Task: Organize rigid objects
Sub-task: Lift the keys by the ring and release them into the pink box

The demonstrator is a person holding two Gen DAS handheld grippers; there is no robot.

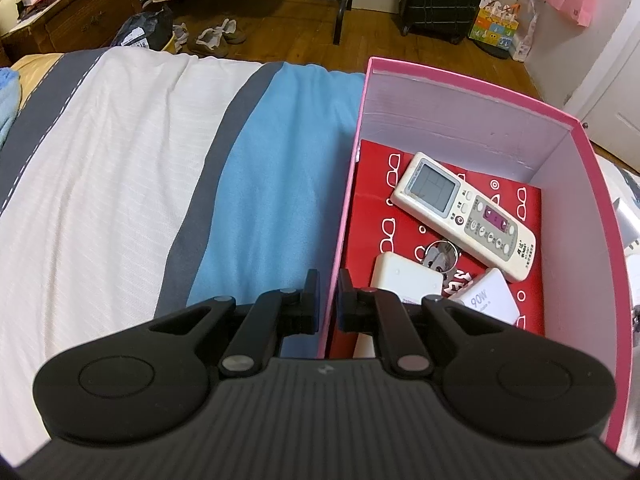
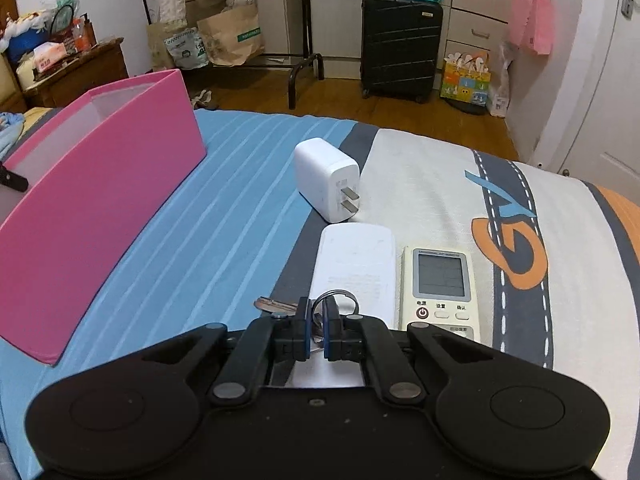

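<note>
Left gripper (image 1: 328,300) jaws pinching pink box (image 1: 460,112) wall, right gripper (image 2: 316,330) jaws — key ring (image 2: 334,300).

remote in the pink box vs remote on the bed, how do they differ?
The boxed remote lies diagonally on a red bag inside the pink box, fully visible. The bed remote lies straight on the bedspread beside a white flat device, its lower end hidden by the right gripper. Both are white, LCD-screened, face up.

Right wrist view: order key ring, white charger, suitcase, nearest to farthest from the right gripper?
1. Key ring: between the fingers of the right gripper, on the bed.
2. White charger: ahead on the bed, prongs facing the camera.
3. Suitcase: on the floor beyond the bed, against the cabinets.
</note>
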